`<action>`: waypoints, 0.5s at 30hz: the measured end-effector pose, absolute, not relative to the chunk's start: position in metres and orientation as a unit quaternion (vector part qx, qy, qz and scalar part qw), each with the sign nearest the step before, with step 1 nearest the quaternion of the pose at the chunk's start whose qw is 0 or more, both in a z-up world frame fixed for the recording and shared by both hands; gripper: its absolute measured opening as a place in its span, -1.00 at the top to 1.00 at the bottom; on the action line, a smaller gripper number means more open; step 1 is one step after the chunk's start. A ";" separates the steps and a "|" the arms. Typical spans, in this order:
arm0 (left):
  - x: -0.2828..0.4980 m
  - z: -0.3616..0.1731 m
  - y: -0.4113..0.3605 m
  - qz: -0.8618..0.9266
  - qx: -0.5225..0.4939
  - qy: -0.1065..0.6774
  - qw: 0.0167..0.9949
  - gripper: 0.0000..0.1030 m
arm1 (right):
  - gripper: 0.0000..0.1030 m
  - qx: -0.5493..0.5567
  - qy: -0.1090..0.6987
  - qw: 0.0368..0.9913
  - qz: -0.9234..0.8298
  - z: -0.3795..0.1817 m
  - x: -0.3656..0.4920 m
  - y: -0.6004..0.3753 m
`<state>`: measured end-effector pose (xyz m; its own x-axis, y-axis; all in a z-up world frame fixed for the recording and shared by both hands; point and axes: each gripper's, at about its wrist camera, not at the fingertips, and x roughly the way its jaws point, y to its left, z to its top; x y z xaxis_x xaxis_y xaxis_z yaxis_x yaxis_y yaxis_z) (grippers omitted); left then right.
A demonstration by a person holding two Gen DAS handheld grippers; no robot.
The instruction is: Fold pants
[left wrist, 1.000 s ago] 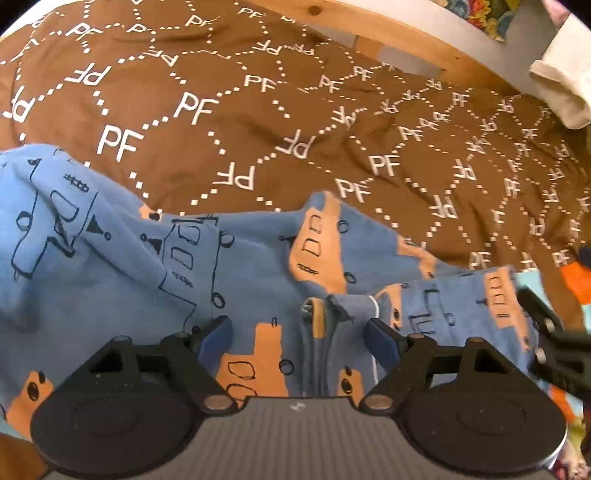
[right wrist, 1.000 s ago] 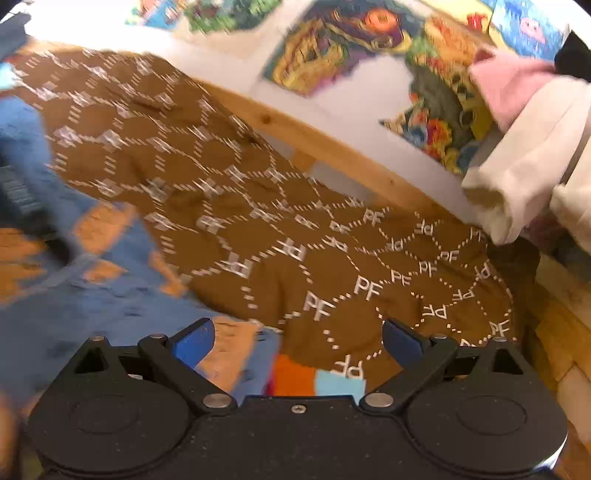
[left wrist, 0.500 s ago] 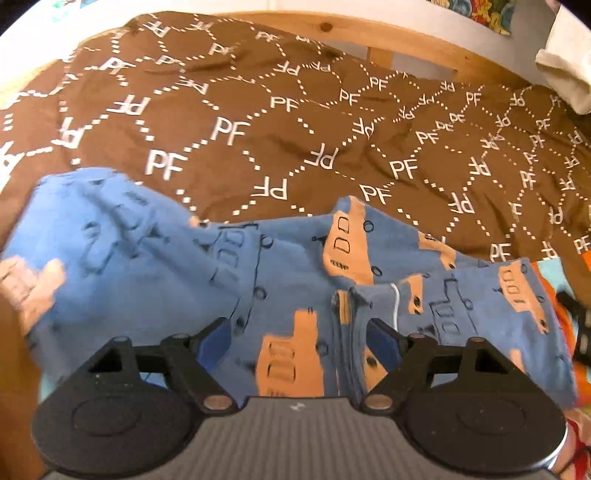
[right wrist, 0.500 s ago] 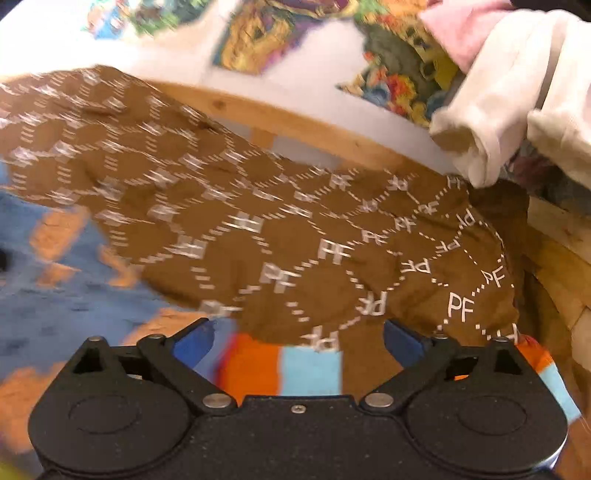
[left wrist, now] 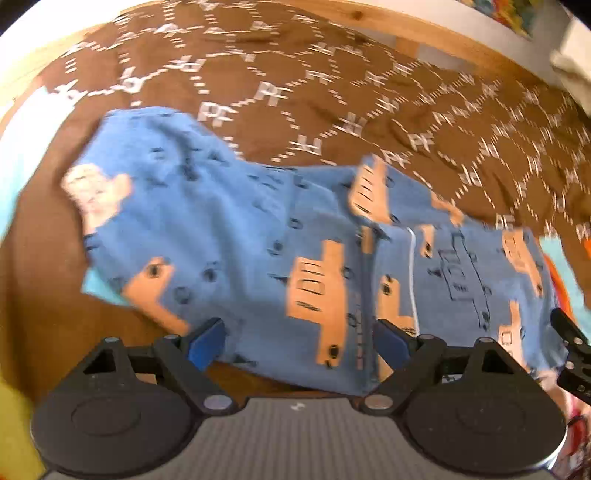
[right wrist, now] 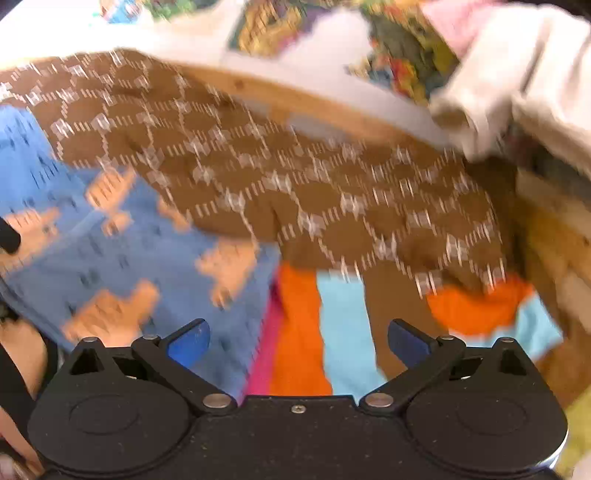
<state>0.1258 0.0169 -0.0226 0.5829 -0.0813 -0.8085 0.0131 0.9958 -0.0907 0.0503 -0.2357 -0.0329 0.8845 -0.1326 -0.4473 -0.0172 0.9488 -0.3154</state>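
Observation:
The blue pants [left wrist: 280,236] with orange truck prints lie spread across the brown bedcover [left wrist: 295,92], waistband end to the right. My left gripper [left wrist: 299,341] is open and empty, hovering just above the pants' near edge. In the right wrist view the pants [right wrist: 122,254] lie at the left, blurred. My right gripper [right wrist: 299,341] is open and empty above the striped cloth beside the pants' right end. The right gripper's edge shows at the far right of the left wrist view [left wrist: 572,354].
A striped orange, light blue and pink cloth [right wrist: 317,325] lies under the bedcover's near edge. A wooden bed frame [left wrist: 424,33] runs along the back. White and pink clothes [right wrist: 517,74] hang at the right by a colourful wall picture [right wrist: 402,48].
Both grippers have pulled back and up from the pants, so more of the pants and bed shows. The pants' left leg end now lies flat. Both views are motion-blurred.

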 end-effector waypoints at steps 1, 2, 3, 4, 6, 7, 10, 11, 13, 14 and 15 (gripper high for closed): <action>0.123 -0.018 0.024 -0.024 -0.046 0.454 0.889 -0.76 | -0.98 -0.156 0.232 0.960 -0.015 -0.028 0.055 -0.231; 0.119 -0.014 0.032 -0.023 -0.051 0.450 0.891 -0.76 | -0.98 -0.153 0.229 0.961 0.001 -0.025 0.061 -0.225; 0.117 -0.009 0.042 -0.022 -0.052 0.443 0.895 -0.76 | -0.98 -0.150 0.228 0.962 0.022 -0.024 0.070 -0.217; 0.113 -0.002 0.052 -0.018 -0.044 0.429 0.902 -0.76 | -0.98 -0.147 0.230 0.961 0.045 -0.024 0.080 -0.207; 0.111 0.012 0.071 -0.009 -0.020 0.399 0.917 -0.76 | -0.98 -0.131 0.236 0.959 0.090 -0.024 0.100 -0.188; 0.111 0.017 0.080 -0.002 -0.013 0.386 0.922 -0.76 | -0.98 -0.124 0.240 0.956 0.112 -0.024 0.109 -0.180; 0.121 0.028 0.110 0.024 -0.023 0.360 0.933 -0.76 | -0.98 -0.134 0.246 0.948 0.148 -0.029 0.131 -0.150; 0.125 0.030 0.118 0.019 -0.035 0.347 0.937 -0.76 | -0.98 -0.155 0.257 0.942 0.153 -0.036 0.140 -0.140; 0.138 0.027 0.134 -0.003 -0.060 0.328 0.943 -0.76 | -0.98 -0.184 0.279 0.931 0.147 -0.052 0.151 -0.127; 0.146 0.024 0.139 -0.004 -0.067 0.329 0.942 -0.71 | -0.98 -0.169 0.277 0.935 0.147 -0.054 0.153 -0.129; 0.153 0.021 0.142 -0.003 -0.072 0.330 0.941 -0.64 | -0.98 -0.152 0.281 0.936 0.150 -0.055 0.155 -0.133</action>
